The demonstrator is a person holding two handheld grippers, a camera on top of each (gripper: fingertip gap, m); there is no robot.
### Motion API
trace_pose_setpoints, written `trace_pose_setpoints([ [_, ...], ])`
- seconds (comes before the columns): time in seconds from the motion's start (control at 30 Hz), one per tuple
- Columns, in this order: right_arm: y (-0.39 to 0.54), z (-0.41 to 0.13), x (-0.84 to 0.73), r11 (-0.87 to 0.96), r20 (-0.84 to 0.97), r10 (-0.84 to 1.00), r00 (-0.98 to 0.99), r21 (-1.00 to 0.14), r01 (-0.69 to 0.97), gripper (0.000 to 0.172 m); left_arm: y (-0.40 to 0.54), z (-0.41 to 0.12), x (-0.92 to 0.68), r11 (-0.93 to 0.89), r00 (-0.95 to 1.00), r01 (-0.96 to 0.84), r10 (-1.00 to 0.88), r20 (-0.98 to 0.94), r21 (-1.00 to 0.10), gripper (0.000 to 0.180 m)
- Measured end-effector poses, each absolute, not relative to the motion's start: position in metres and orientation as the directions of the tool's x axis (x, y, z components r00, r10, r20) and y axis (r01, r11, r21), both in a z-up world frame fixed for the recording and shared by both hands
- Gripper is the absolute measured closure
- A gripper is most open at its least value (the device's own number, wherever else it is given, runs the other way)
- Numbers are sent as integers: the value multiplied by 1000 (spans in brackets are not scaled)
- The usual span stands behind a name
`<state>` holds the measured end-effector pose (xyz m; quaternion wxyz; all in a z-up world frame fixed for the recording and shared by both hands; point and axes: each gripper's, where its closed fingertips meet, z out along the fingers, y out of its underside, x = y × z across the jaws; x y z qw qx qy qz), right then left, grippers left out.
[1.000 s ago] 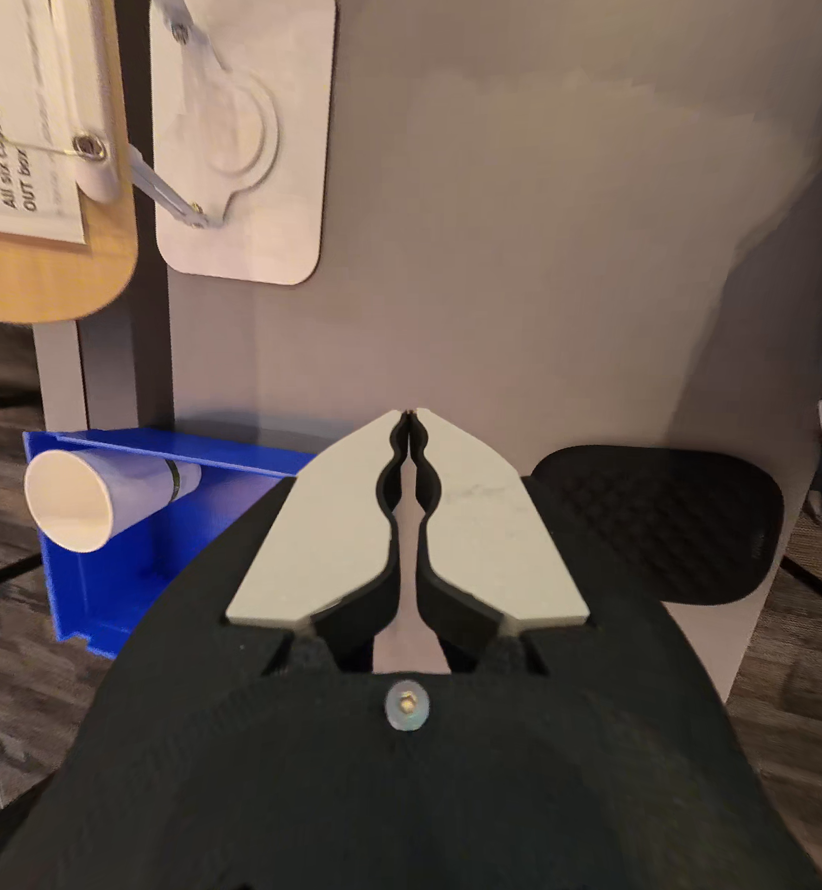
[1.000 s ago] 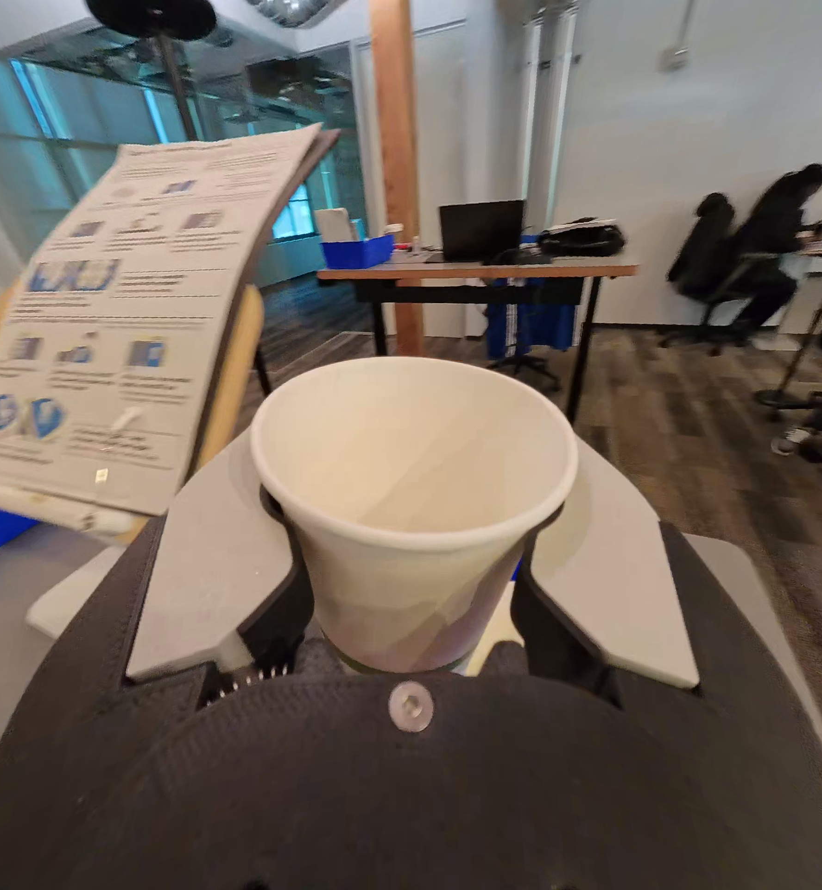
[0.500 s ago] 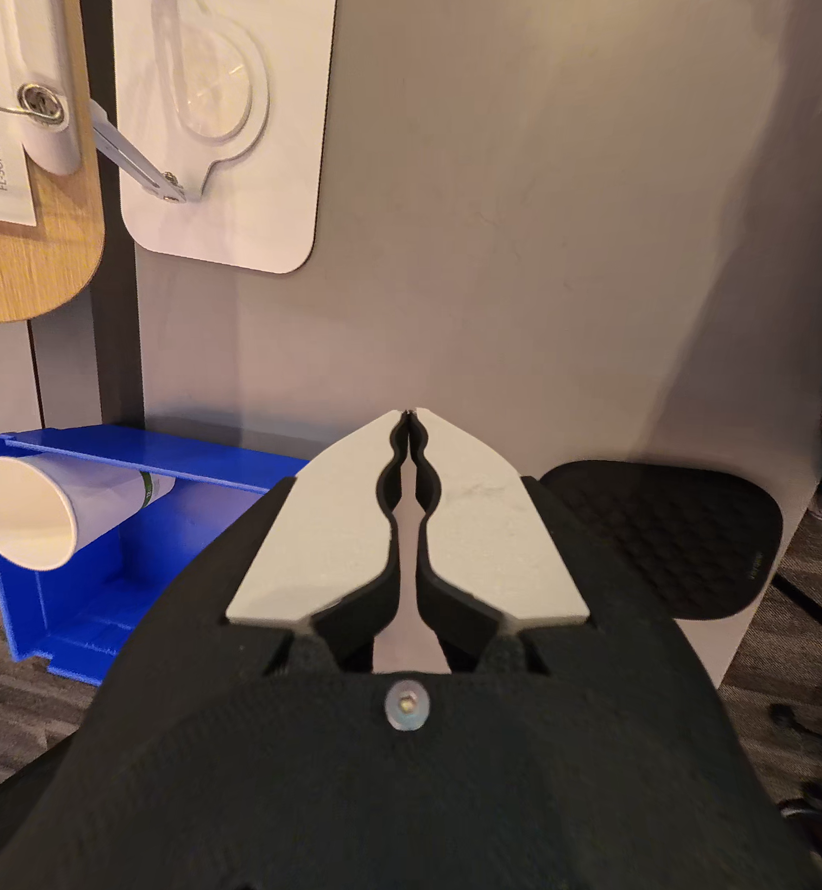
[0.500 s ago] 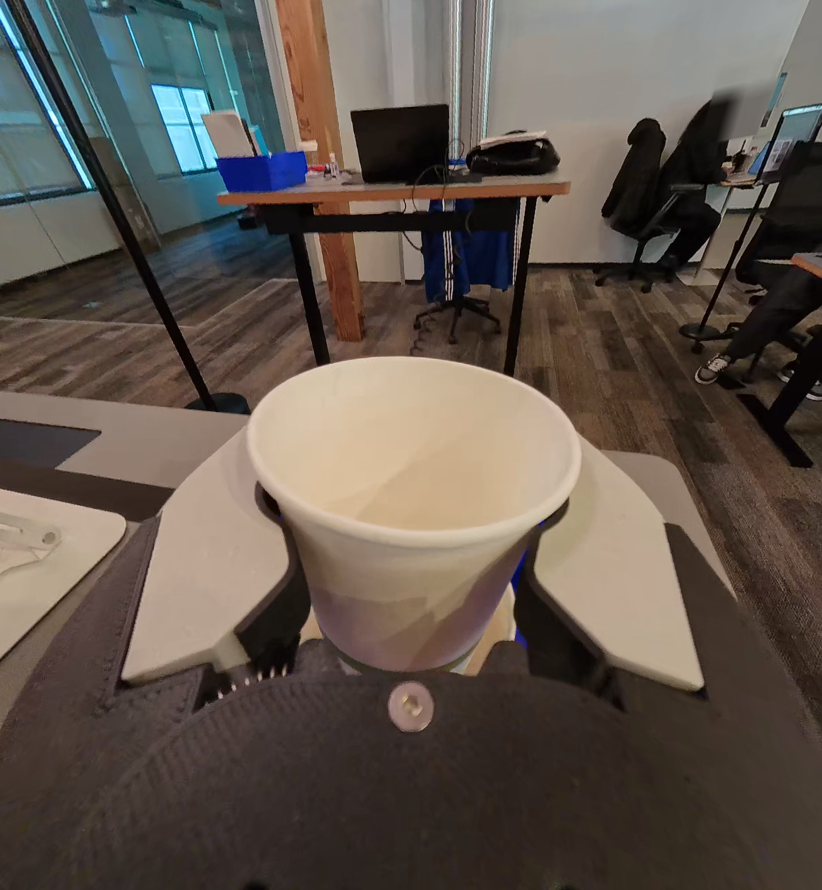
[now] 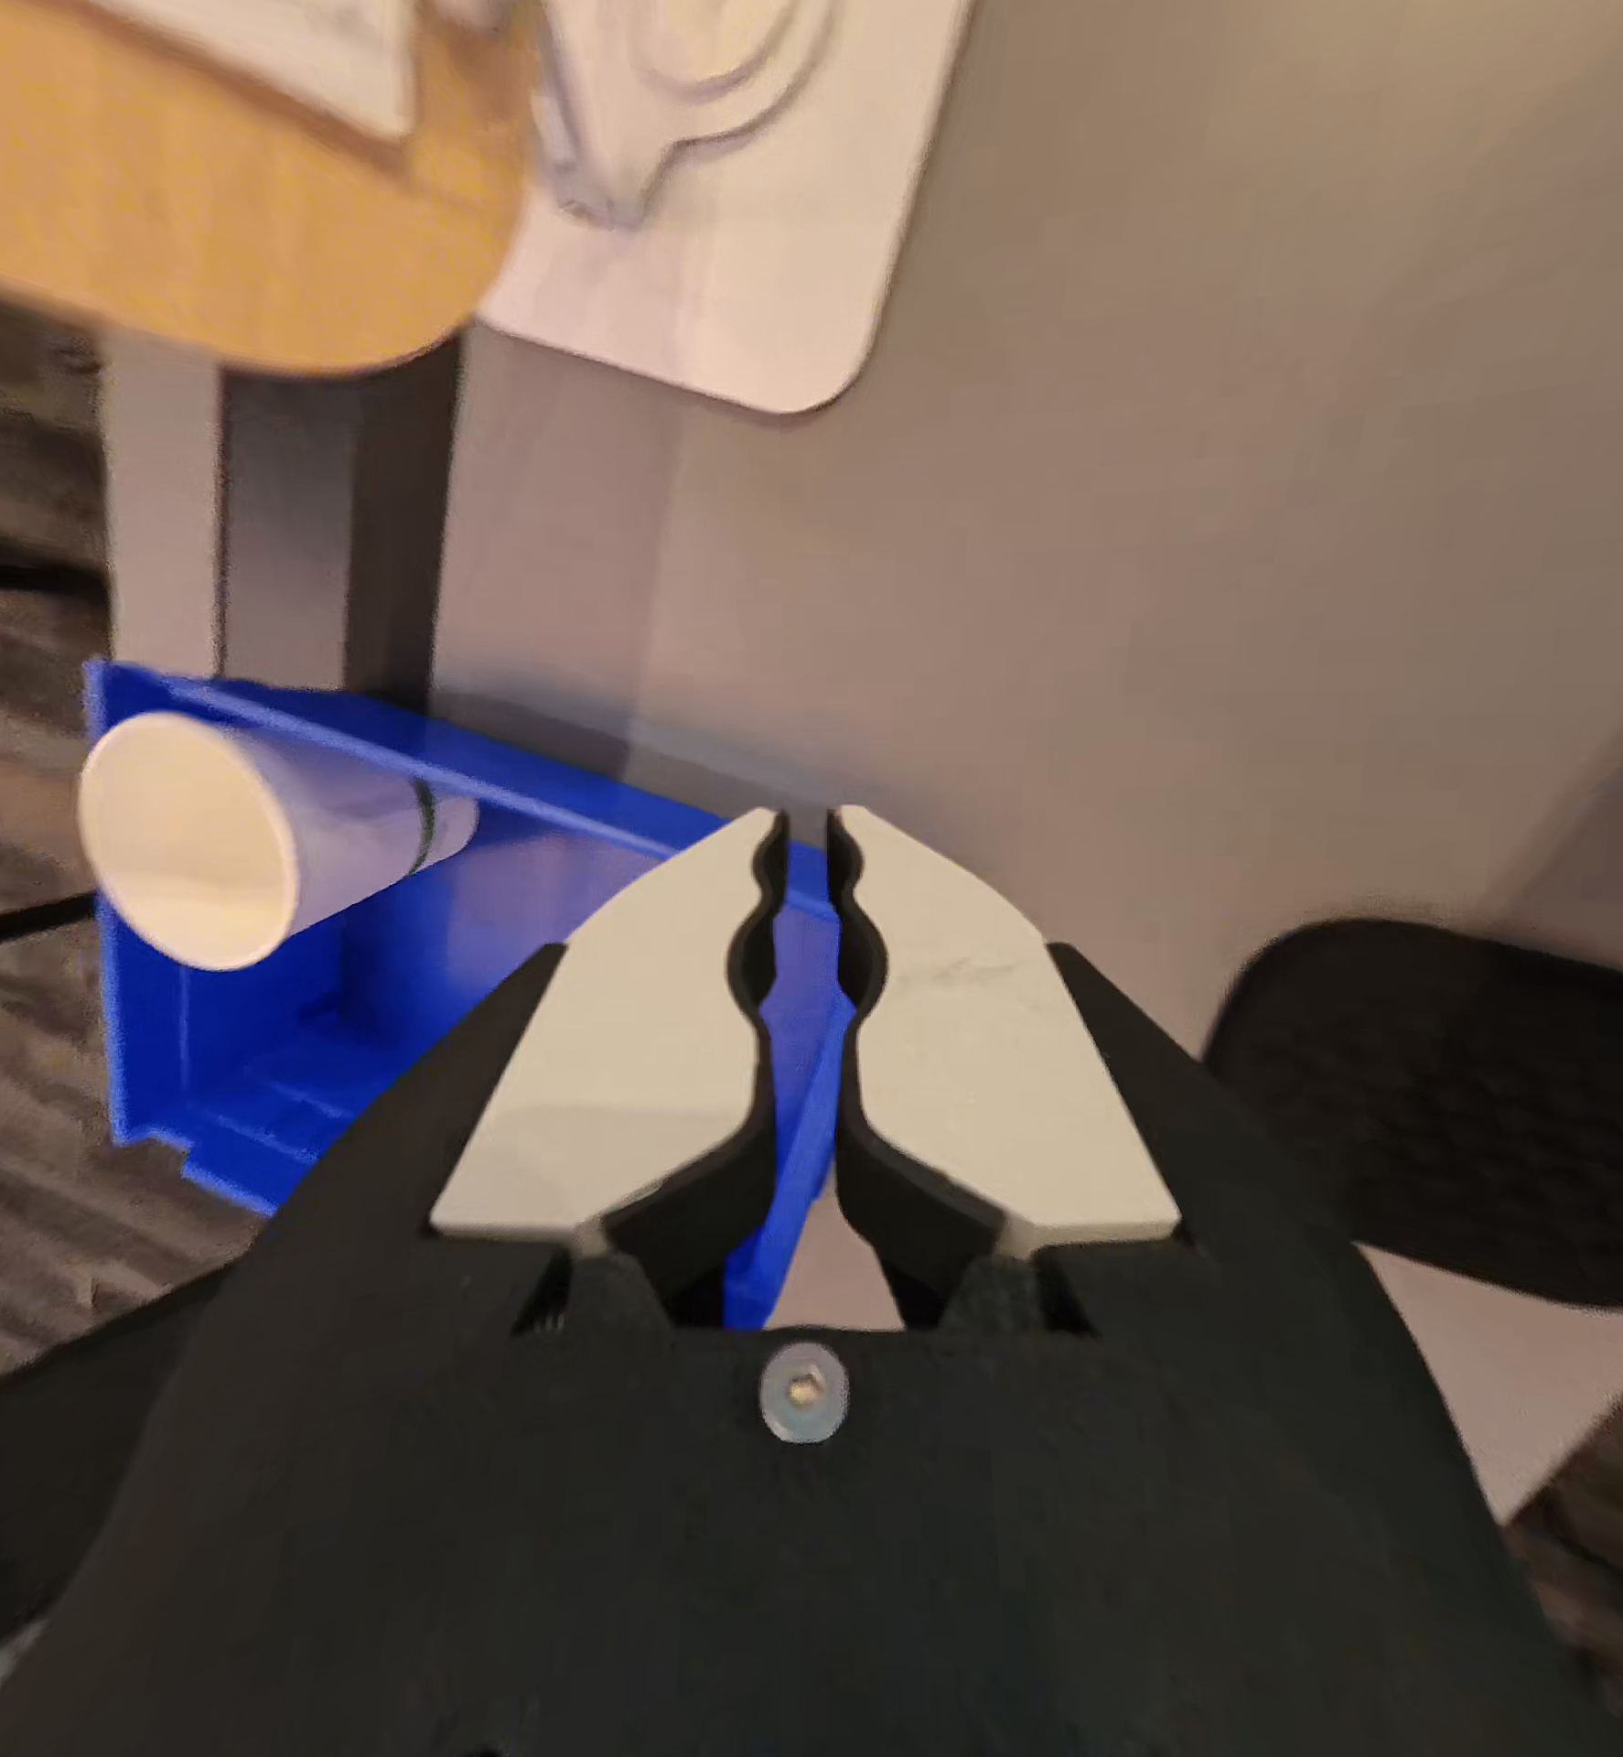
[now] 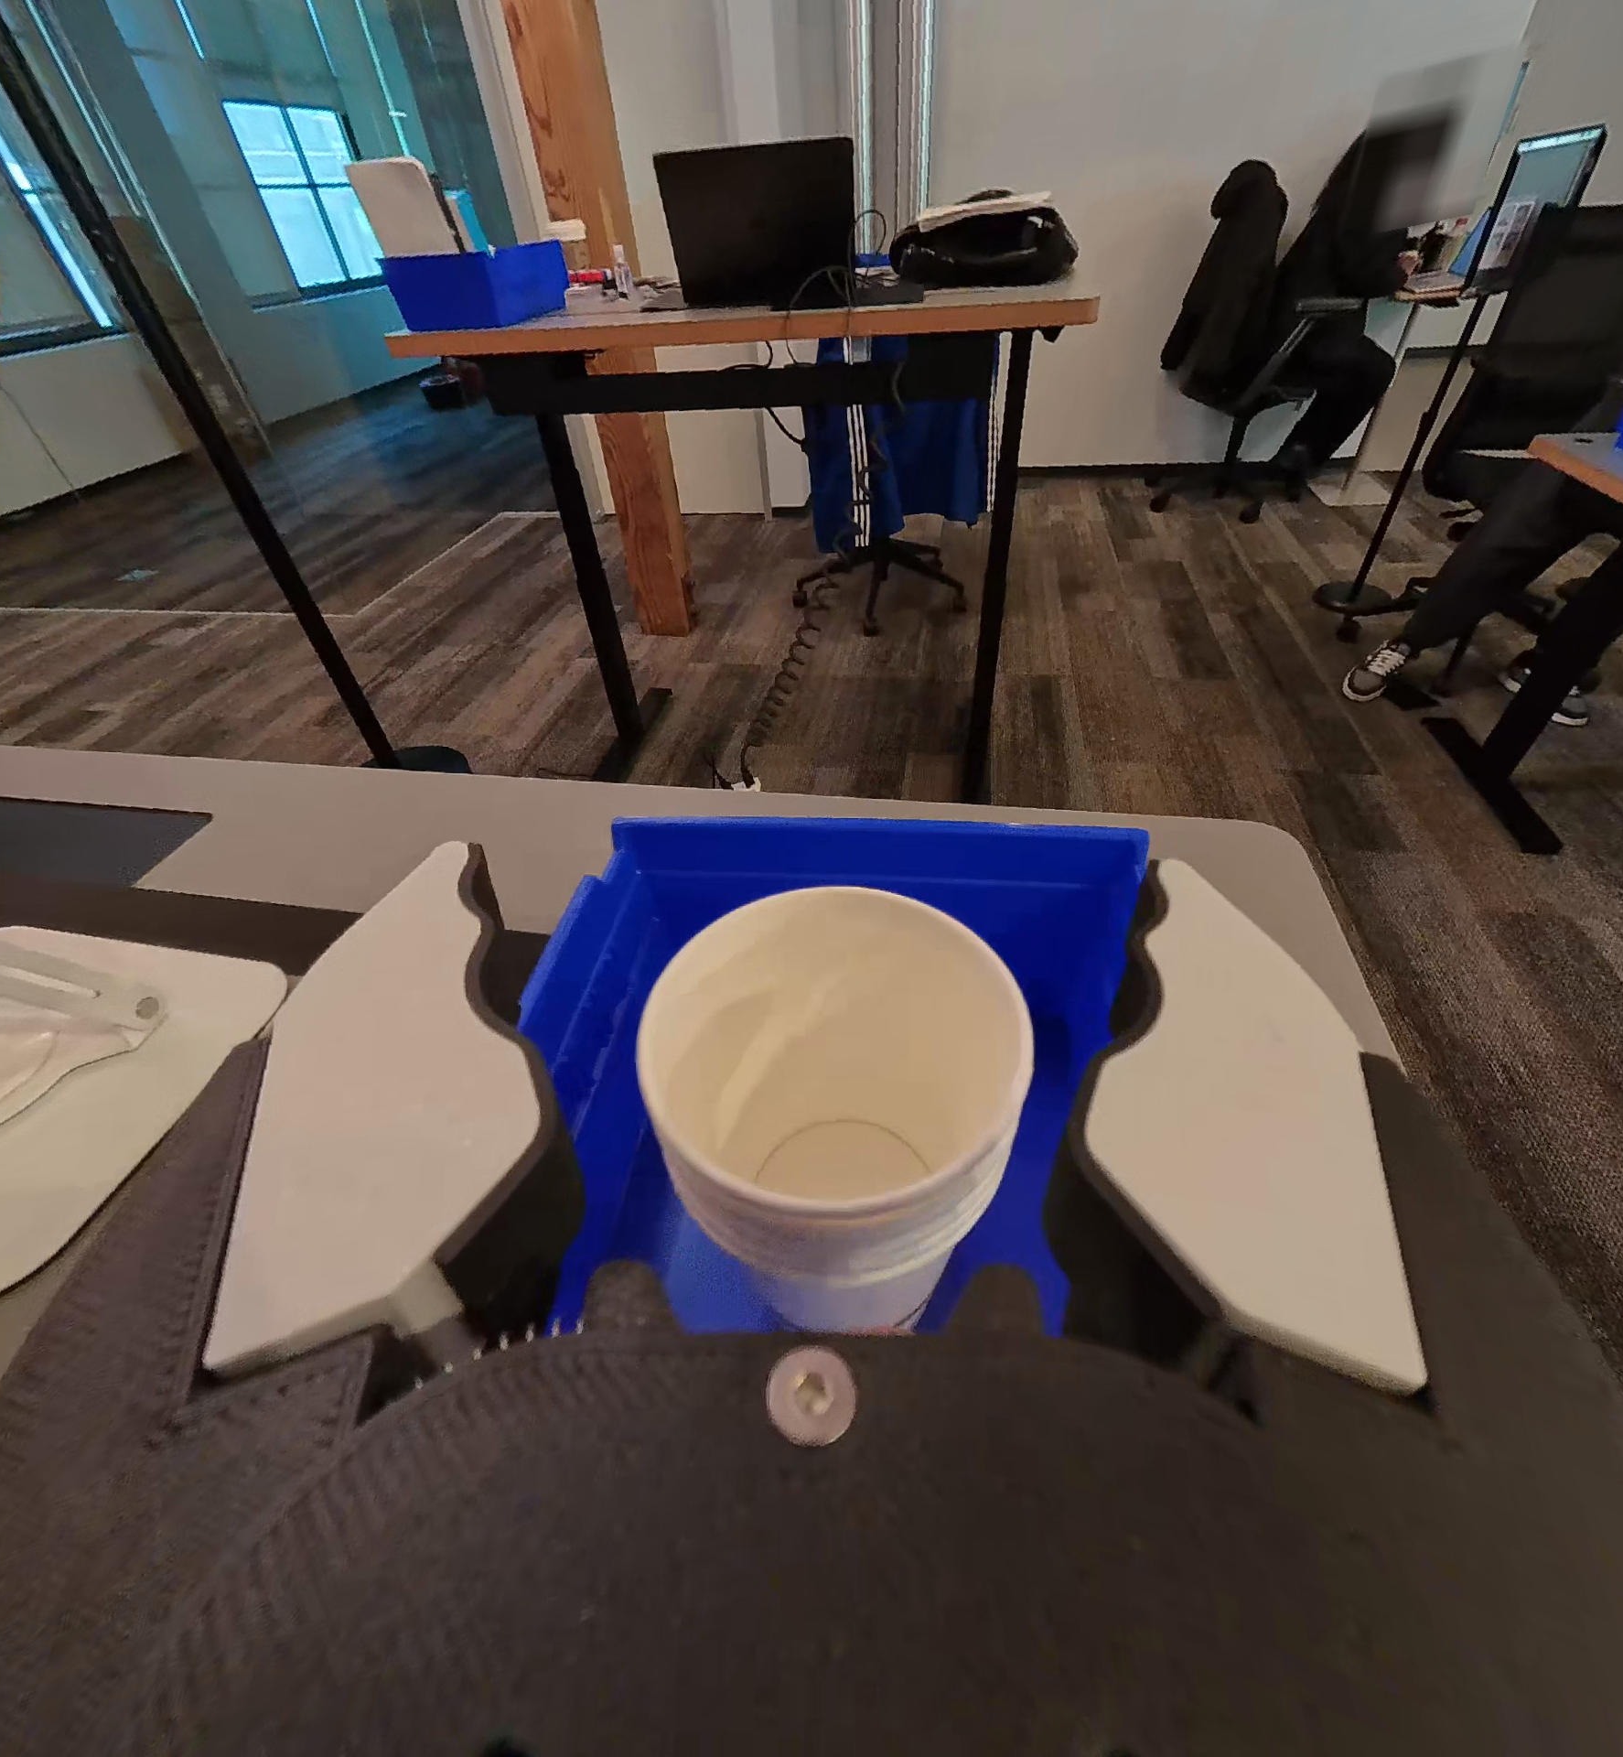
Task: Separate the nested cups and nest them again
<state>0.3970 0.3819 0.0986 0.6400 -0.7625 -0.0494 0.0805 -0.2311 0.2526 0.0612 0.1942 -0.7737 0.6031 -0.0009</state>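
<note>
With the stack standing in the bin:
Right gripper (image 6: 812,936): jaws wide apart, clear of nested cups (image 6: 836,1093).
Left gripper (image 5: 803,827): slightly parted, empty.
Tip: lift straight, avoid blue bin (image 6: 884,856) walls.

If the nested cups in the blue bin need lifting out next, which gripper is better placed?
Right. The right gripper hangs directly over the stack of cups in the blue bin, fingers spread wide either side. The left gripper sits off to the side, its fingers nearly together and empty.
</note>
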Motion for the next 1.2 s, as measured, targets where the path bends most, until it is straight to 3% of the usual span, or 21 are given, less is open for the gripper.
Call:
trace_pose_setpoints([
  [0.23,345,105,359,-192,-47,262,964,-981,4,59,357,42,-298,-408,521,-849,-750,-407,-335,122],
  [0.47,317,109,331,-197,-37,296,954,-980,23,62,421,12,-338,-449,542,-840,-704,-458,-304,116],
  [0.67,310,116,319,-193,-28,314,949,-981,35,64,434,-13,-325,-361,417,-909,-808,-417,-209,147],
  [0.73,310,118,313,-191,-25,322,946,-981,39,65,433,-19,-322,-338,383,-924,-830,-406,-180,166],
  [0.97,311,128,284,-171,-13,389,921,-983,59,67,422,-12,-319,-316,358,-933,-868,-345,-173,179],
  [1.2,289,154,166,-109,38,697,716,-981,158,64,360,70,-310,-242,297,-951,-889,-348,-194,180],
])
